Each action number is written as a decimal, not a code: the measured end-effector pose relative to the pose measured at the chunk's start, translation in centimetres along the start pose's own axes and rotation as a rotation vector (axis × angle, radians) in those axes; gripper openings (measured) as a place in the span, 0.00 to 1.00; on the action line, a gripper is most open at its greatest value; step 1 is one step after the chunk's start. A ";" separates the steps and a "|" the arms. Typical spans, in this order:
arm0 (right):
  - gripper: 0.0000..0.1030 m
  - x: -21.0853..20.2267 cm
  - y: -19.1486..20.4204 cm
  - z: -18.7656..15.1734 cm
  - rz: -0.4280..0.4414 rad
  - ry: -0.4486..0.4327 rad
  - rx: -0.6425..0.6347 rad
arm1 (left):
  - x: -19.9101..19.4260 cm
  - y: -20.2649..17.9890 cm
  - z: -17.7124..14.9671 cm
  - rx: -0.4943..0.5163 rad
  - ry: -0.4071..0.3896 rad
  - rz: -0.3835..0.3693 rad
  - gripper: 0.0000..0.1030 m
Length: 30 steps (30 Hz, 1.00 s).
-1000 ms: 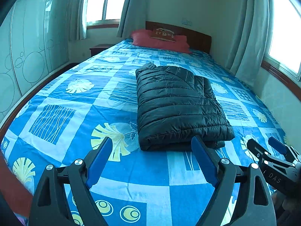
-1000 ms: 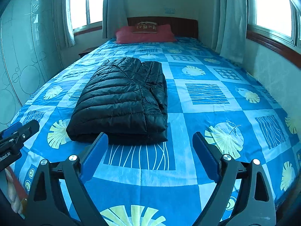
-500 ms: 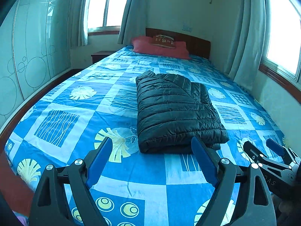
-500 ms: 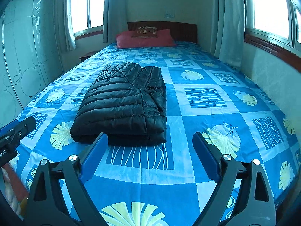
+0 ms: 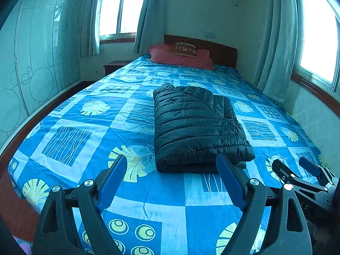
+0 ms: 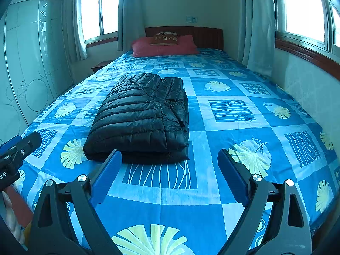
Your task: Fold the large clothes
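A black quilted down jacket (image 5: 195, 125) (image 6: 144, 116) lies folded into a thick rectangle on the bed's blue patterned sheet (image 5: 85, 136) (image 6: 233, 114). My left gripper (image 5: 172, 170) hovers over the foot of the bed, short of the jacket's near edge, open with nothing between its blue pads. My right gripper (image 6: 170, 165) is also open and empty, a little back from the jacket's near edge. The right gripper (image 5: 297, 167) shows at the lower right of the left wrist view. One of the left gripper's fingers (image 6: 21, 146) shows at the left edge of the right wrist view.
A red pillow (image 5: 180, 56) and a small brown cushion (image 6: 164, 38) lie against the wooden headboard (image 6: 201, 35). A wardrobe (image 5: 38, 63) lines the left wall, a nightstand (image 5: 114, 65) stands beside the bed, and curtained windows (image 6: 303, 6) run along the right wall.
The views of both grippers have tilted up a little, so the folded jacket sits lower in frame and more of the walls shows. The jacket has not moved and both grippers stay open.
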State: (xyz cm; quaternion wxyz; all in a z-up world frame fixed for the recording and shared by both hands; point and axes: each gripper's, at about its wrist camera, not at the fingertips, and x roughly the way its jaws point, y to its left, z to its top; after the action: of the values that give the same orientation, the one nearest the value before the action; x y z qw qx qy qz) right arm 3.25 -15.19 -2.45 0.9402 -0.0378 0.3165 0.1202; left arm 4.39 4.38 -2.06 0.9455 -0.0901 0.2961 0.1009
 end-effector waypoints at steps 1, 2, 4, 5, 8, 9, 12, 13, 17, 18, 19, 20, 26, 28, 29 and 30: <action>0.89 0.0 0.0 0.0 0.000 0.000 0.001 | 0.0 0.0 0.0 -0.001 0.001 0.000 0.82; 0.89 0.0 0.0 0.0 0.000 0.000 0.000 | -0.1 0.0 0.0 -0.002 0.002 0.000 0.82; 0.89 0.0 0.0 0.0 -0.001 0.000 0.001 | -0.1 0.0 0.0 -0.004 0.003 0.001 0.82; 0.89 0.0 0.0 0.0 0.000 0.000 0.000 | -0.1 0.0 0.0 -0.004 0.004 0.002 0.82; 0.89 0.0 0.0 0.0 0.000 0.001 0.000 | -0.1 0.0 0.0 -0.005 0.004 0.010 0.82; 0.89 0.1 0.0 0.0 0.001 0.001 0.000 | -0.1 0.0 0.1 -0.007 0.004 0.008 0.82; 0.89 0.0 0.1 0.0 0.002 0.000 0.000 | 0.0 0.0 0.1 -0.010 0.002 0.008 0.82; 0.89 -0.1 0.1 0.0 0.001 0.000 0.000 | 0.0 0.0 0.1 -0.008 0.003 0.007 0.82; 0.89 -0.1 0.2 -0.1 0.003 0.001 0.002 | 0.0 -0.1 0.1 -0.005 0.003 0.008 0.82; 0.89 -0.1 0.2 -0.1 0.003 0.001 0.001 | 0.0 -0.1 0.1 -0.007 0.004 0.006 0.82; 0.89 -0.1 0.2 -0.1 0.003 0.001 0.002 | 0.0 -0.1 0.1 -0.007 0.004 0.007 0.82; 0.89 -0.1 0.2 -0.1 0.004 0.001 0.002 | 0.0 -0.1 0.1 -0.007 0.006 0.005 0.82; 0.89 0.0 0.1 -0.1 0.003 0.002 0.002 | 0.2 -0.4 0.2 -0.001 0.012 -0.005 0.82; 0.89 -0.1 0.2 -0.1 0.003 0.001 0.002 | 0.2 -0.5 0.1 0.002 0.010 -0.004 0.82; 0.89 0.0 0.1 -0.1 0.003 0.001 0.001 | 0.2 -0.6 0.1 0.004 0.011 -0.006 0.82; 0.89 0.0 0.1 -0.1 0.003 0.002 0.002 | 0.2 -0.6 0.1 0.005 0.011 -0.006 0.82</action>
State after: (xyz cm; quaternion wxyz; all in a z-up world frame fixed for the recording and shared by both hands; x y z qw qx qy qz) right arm 3.14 -15.09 -2.51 0.9397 -0.0364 0.3175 0.1214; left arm 4.77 3.83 -2.05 0.9445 -0.0893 0.3011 0.0968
